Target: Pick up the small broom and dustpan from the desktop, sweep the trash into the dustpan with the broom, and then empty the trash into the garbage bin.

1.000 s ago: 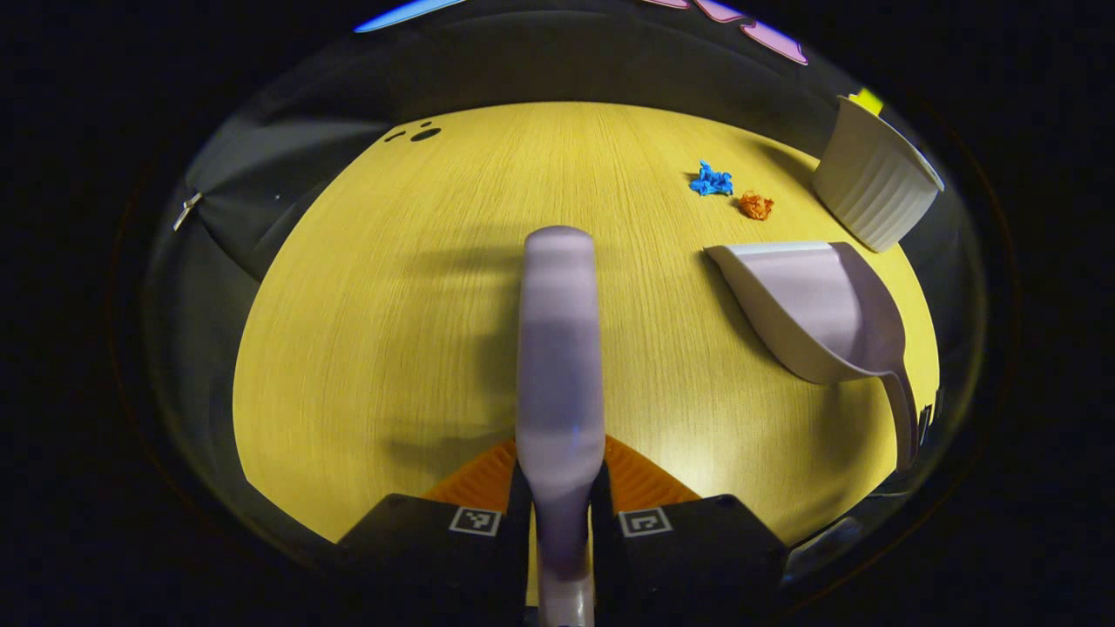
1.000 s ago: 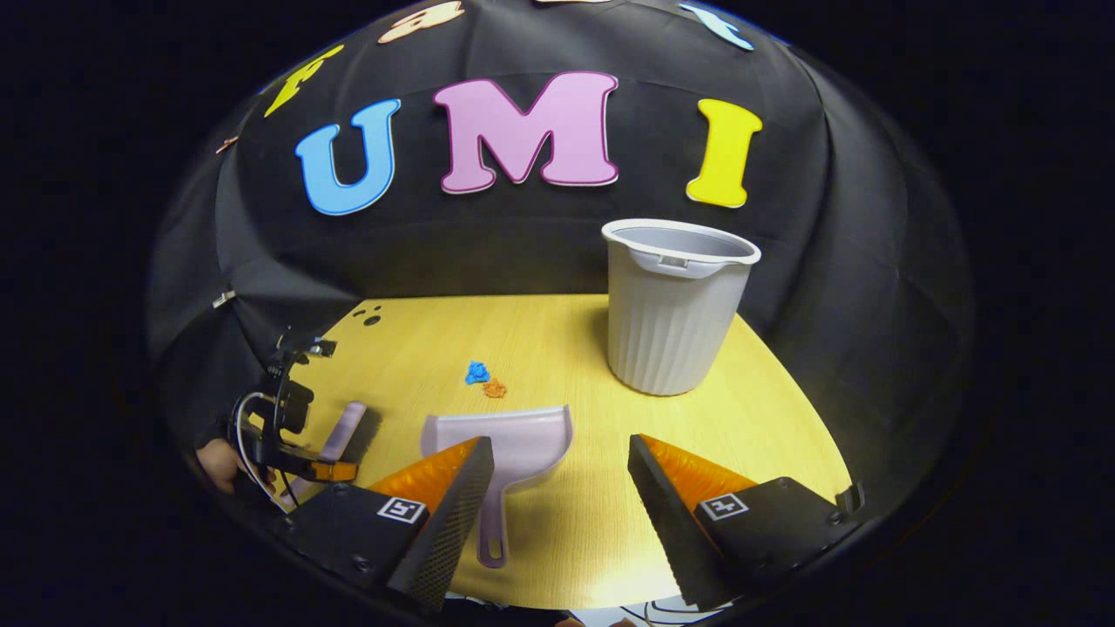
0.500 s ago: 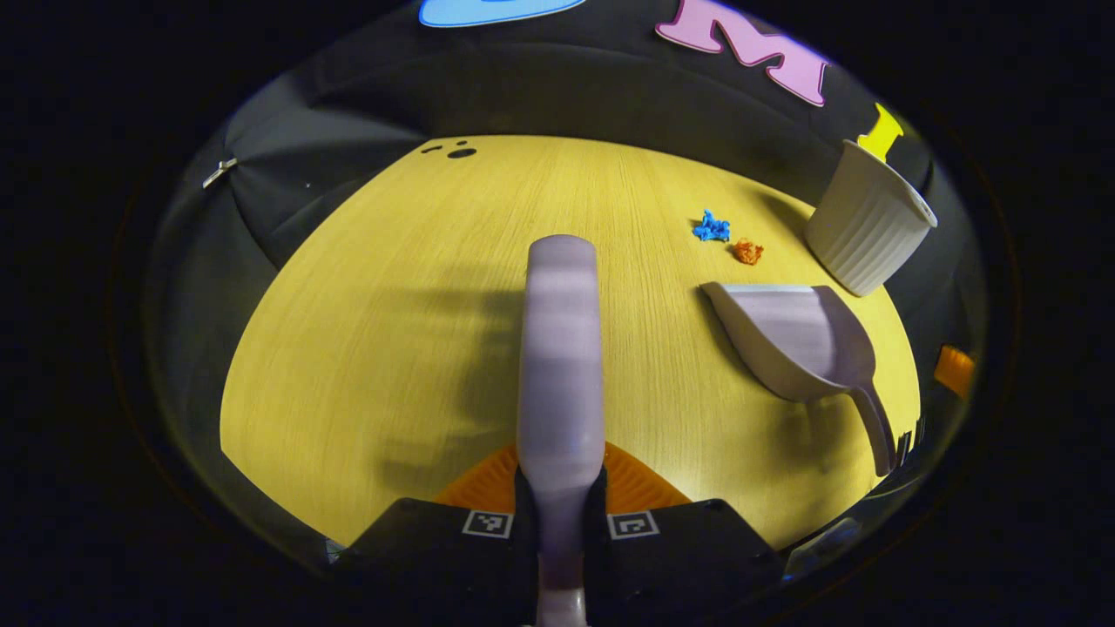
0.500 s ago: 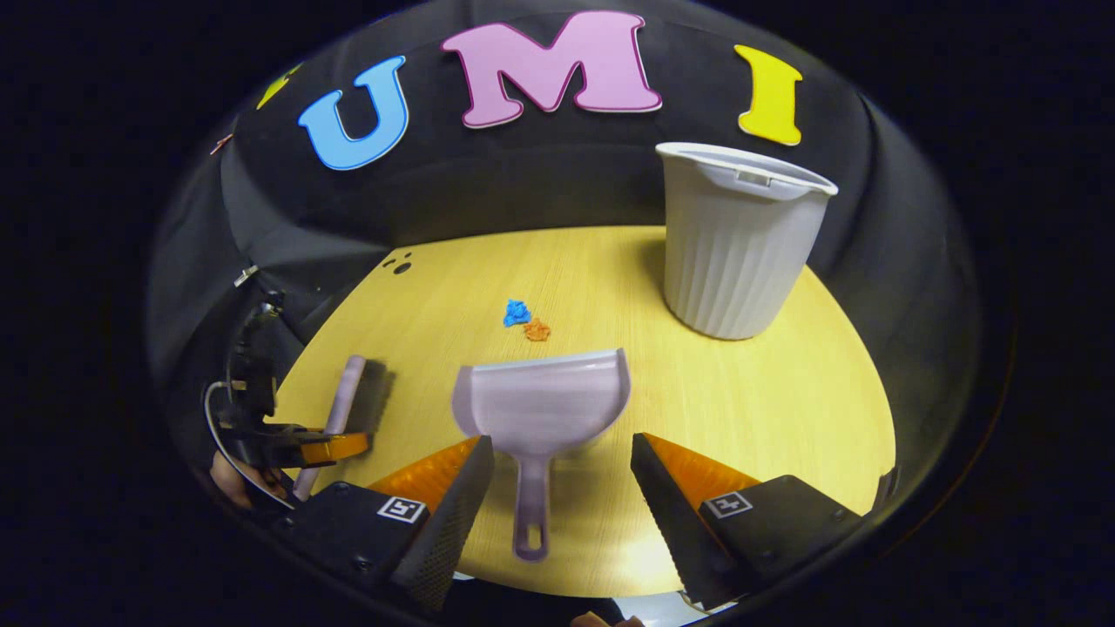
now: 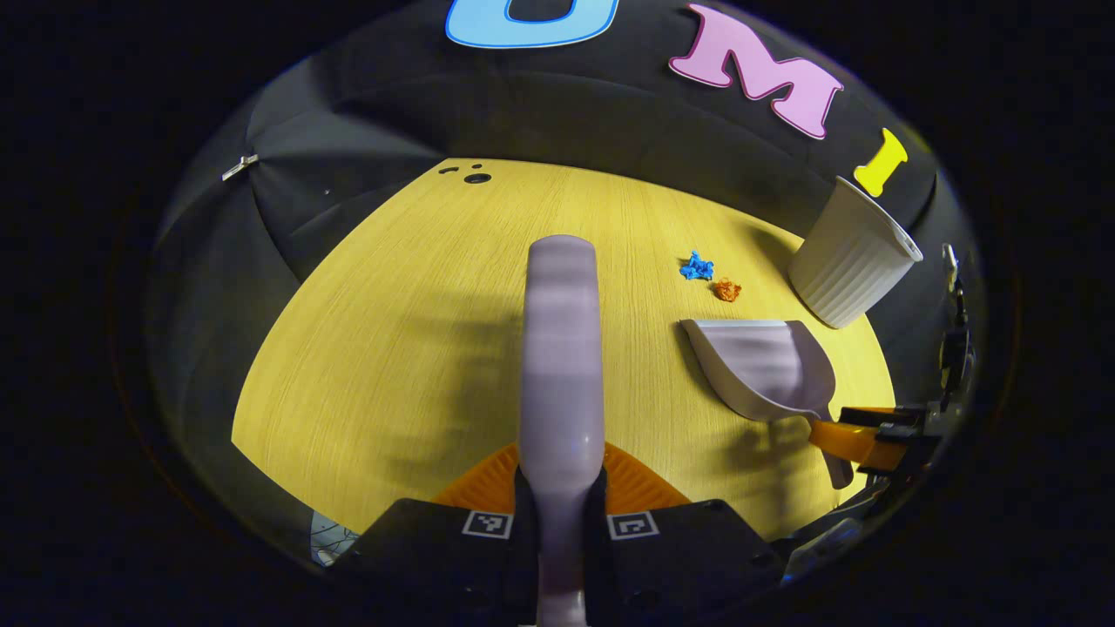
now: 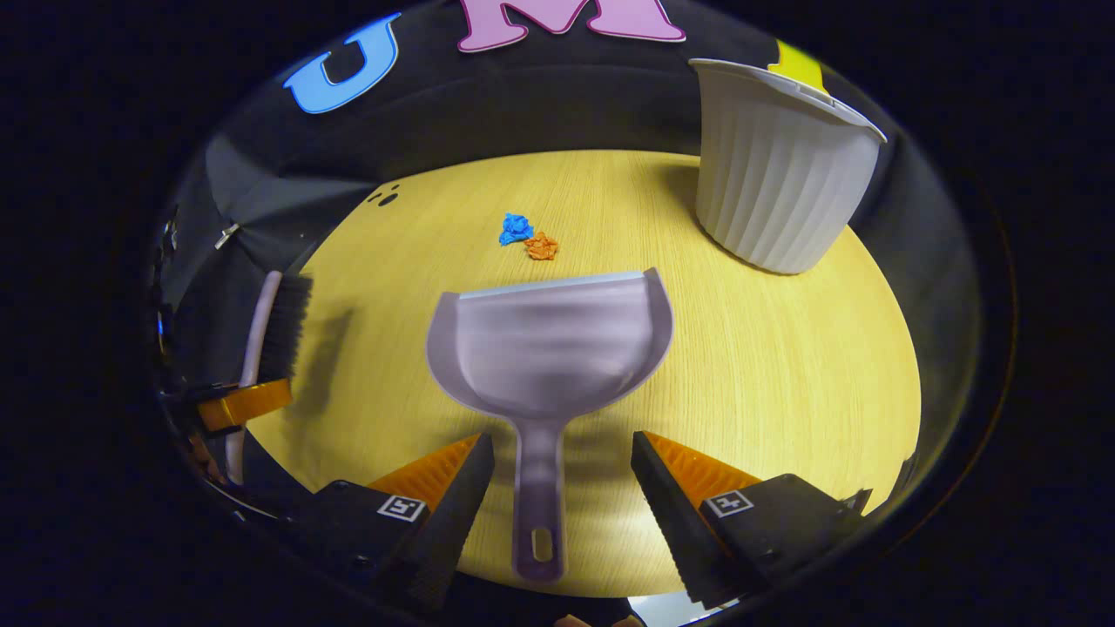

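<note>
Now the left tool (image 5: pixel 560 514) is clamped on the broom (image 5: pixel 562 348), held above the worktop (image 5: pixel 392 348). Spread wide, the right tool (image 6: pixel 557 488) straddles the dustpan (image 6: pixel 549 344) handle without touching it. Closing off-centre could twist the dustpan aside. Beyond it lie 2 scraps (image 6: pixel 530 238), with the bin (image 6: pixel 780 170) standing near.

A staged recording booth rather than a lived-in room; walled on every side by black cloth (image 6: pixel 523 113), creased and pinned with a small clip (image 5: pixel 239 165) at one fold; furnished with a single yellow wood-grain desktop (image 6: pixel 784 366) under strong light; dressed like a household prop set, with a ribbed white garbage bin (image 6: pixel 775 192), a lilac dustpan (image 6: pixel 549 348) and two paper scraps, blue (image 6: pixel 515 229) and orange (image 6: pixel 541 247).
</note>
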Tool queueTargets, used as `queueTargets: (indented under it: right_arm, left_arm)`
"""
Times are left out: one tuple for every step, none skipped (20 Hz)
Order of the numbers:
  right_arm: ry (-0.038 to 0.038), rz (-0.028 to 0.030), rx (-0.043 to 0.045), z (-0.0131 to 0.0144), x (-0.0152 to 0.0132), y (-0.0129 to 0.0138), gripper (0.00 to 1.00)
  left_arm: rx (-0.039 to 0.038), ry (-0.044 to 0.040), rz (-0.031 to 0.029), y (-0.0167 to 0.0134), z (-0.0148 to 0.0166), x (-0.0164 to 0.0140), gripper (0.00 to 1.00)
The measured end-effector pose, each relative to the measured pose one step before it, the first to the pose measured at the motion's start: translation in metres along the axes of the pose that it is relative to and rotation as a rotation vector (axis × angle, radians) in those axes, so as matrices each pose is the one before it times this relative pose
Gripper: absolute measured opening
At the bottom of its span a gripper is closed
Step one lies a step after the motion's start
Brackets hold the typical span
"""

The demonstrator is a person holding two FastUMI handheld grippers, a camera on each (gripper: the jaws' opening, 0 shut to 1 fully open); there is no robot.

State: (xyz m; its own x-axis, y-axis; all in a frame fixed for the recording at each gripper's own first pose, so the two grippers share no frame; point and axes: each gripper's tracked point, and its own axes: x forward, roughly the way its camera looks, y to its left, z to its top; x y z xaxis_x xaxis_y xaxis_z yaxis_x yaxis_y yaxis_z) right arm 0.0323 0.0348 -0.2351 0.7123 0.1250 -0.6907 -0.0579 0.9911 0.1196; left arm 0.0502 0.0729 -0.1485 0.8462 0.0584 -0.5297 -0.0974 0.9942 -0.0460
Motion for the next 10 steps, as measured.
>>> queueTargets:
  right_arm:
    - [0.01920,-0.00234,0.00838,-0.00440,0.00667,0.00189,1.00]
    - [0.01834,-0.00727,0.00377,-0.00368,0.00607,0.00009,1.00]
    - [0.01724,-0.00573,-0.00151,-0.00297,0.00615,-0.00083,1.00]
    - [0.01757,-0.00373,-0.00565,-0.00252,0.00446,0.00008,1.00]
    - [0.01771,0.00064,-0.00479,-0.00280,0.00801,0.00180,1.00]
    - [0.02608,-0.00769,-0.00413,-0.00352,0.00614,0.00059,0.99]
    - [-0.03756,-0.01165,-0.01357,0.00954,0.00507,-0.00130,0.98]
    - [0.00006,-0.00378,-0.01445,0.00324,0.00625,0.00055,0.97]
    - [0.00016,-0.02451,-0.01429,0.00202,-0.00258,-0.00383,0.89]
    - [0.00175,-0.01233,-0.00828,0.00017,0.00176,-0.00086,0.86]
  left_arm:
    - [-0.00276,-0.00057,0.00275,0.00087,0.00271,0.00093,0.25]
    - [0.00331,0.00462,0.00523,0.00094,0.00322,0.00205,0.25]
    - [0.00696,0.00604,0.00731,0.00110,0.00173,0.00247,0.25]
    - [0.00643,0.00436,0.00511,0.00056,0.00357,0.00247,0.25]
    - [0.00503,0.00169,-0.00047,-0.00176,0.00333,0.00249,0.25]
    - [0.00511,0.00324,-0.00051,-0.00175,0.00406,0.00230,0.25]
    - [0.00507,0.00031,0.00016,-0.00189,0.00350,0.00281,0.25]
    - [0.00389,-0.00146,-0.00135,-0.00260,0.00511,0.00200,0.25]
    - [0.00290,0.00189,-0.00219,-0.00283,0.00384,0.00323,0.25]
    - [0.00403,0.00370,-0.00100,-0.00327,0.00409,0.00294,0.25]
